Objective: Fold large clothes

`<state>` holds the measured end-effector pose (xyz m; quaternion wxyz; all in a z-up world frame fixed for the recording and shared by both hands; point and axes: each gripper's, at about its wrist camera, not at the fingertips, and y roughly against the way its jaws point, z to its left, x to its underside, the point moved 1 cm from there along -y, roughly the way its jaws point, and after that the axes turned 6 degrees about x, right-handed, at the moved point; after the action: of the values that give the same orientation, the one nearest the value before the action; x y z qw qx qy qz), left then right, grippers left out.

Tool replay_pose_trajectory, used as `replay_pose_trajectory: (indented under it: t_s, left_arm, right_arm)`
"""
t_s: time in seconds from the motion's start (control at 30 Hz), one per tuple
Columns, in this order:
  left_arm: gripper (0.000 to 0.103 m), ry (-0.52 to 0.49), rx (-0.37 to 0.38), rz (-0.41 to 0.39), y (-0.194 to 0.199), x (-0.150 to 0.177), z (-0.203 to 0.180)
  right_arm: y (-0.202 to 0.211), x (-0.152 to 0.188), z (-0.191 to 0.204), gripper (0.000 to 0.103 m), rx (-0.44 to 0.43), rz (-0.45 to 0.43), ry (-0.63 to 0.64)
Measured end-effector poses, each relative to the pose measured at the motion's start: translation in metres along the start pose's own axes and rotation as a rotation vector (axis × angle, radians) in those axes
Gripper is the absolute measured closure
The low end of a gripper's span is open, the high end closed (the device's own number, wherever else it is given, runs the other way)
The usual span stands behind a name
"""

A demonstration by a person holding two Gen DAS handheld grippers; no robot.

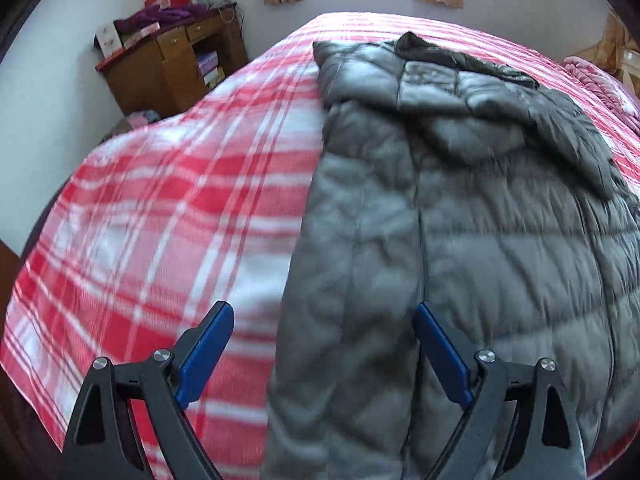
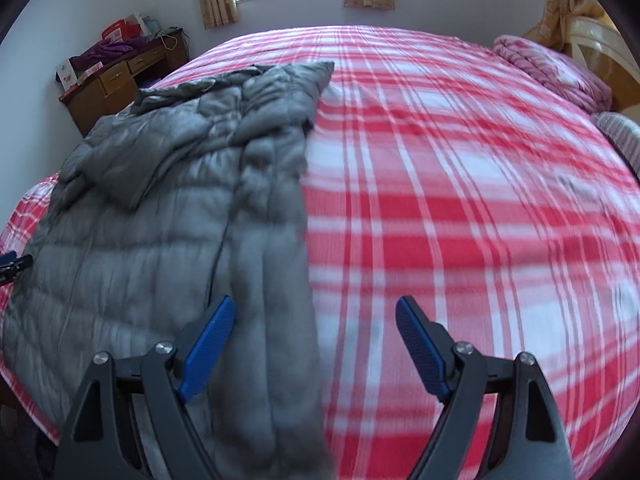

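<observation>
A grey quilted down coat (image 1: 460, 208) lies spread on the bed (image 1: 168, 208), on its red-and-white checked sheet, with its long axis running away from both cameras: the hem end is nearest the tongs and the hood and collar are at the far end, toward the window. The sleeves appear already laid in over the body, though motion blur makes the folds hard to read with certainty. The left tongs (image 1: 324, 320) hang above the coat's left long edge, spread wide with nothing between the blue pads; one finger is over the bare sheet and the other over the padded fabric. The right tongs (image 2: 316, 312) mirror this on the opposite side, straddling the coat's right long edge, also spread and empty, with checked sheet stretching out to their right. So each hand sits over its own side of the hem end, and neither is clearly nearer than the other; the garment lies straight ahead between them. The coming move likely turns on that lengthwise lie: each tongs taking a near corner of the hem and carrying it forward along the long axis toward the collar to halve the coat.
</observation>
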<state>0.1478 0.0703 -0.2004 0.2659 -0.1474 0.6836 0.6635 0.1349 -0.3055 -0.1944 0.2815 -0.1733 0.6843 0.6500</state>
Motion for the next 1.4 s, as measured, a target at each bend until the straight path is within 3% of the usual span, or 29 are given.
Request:
replay_pose_trajectory:
  t_s: [0.13, 0.3, 0.37, 0.4, 0.43, 0.47, 0.53, 0.63, 0.8, 1.07, 1.17, 1.27, 1.4]
  left_arm:
    - [0.011, -0.001, 0.001, 0.011, 0.007, 0.027, 0.005]
    - [0.011, 0.028, 0.058, 0.024, 0.015, 0.053, 0.012]
    - [0.012, 0.036, 0.07, 0.019, 0.016, 0.052, 0.012]
    - [0.021, 0.039, 0.084, 0.017, 0.016, 0.052, 0.011]
    - [0.036, 0.044, 0.114, 0.025, 0.015, 0.052, 0.01]
    - [0.045, 0.061, 0.17, 0.042, 0.013, 0.052, 0.009]
    - [0.067, 0.077, 0.213, 0.051, 0.014, 0.052, 0.008]
    - [0.093, 0.045, 0.214, 0.032, 0.022, 0.051, 0.002]
    - [0.099, 0.034, 0.265, -0.062, 0.065, 0.045, 0.005]
    - [0.1, 0.061, 0.454, -0.282, 0.179, 0.01, 0.031]
    - [0.1, 0.02, 0.453, -0.332, 0.201, -0.006, 0.03]
    - [0.1, -0.022, 0.392, -0.357, 0.188, -0.033, 0.028]
    - [0.099, 0.01, 0.389, -0.346, 0.13, -0.09, 0.038]
  right_arm:
    - [0.012, 0.026, 0.005, 0.018, -0.022, 0.008, -0.006]
    - [0.023, 0.061, 0.012, 0.019, -0.047, 0.03, -0.002]
    - [0.028, 0.073, 0.014, 0.03, -0.05, 0.021, -0.001]
    - [0.03, 0.077, 0.015, 0.034, -0.055, 0.017, 0.003]
    - [0.031, 0.079, 0.014, 0.047, -0.068, 0.018, -0.002]
    - [0.032, 0.081, 0.015, 0.065, -0.09, 0.025, -0.013]
    - [0.033, 0.08, 0.014, 0.083, -0.16, 0.034, -0.039]
    - [0.04, 0.082, 0.02, 0.09, -0.174, 0.011, -0.042]
    - [0.07, 0.08, 0.017, 0.093, -0.231, -0.079, -0.082]
    - [0.151, 0.055, 0.009, 0.094, -0.367, -0.23, -0.126]
    - [0.189, 0.041, 0.006, 0.094, -0.411, -0.321, -0.134]
    - [0.21, 0.016, 0.003, 0.094, -0.403, -0.404, -0.135]
    - [0.179, -0.034, 0.0, 0.094, -0.335, -0.451, -0.181]
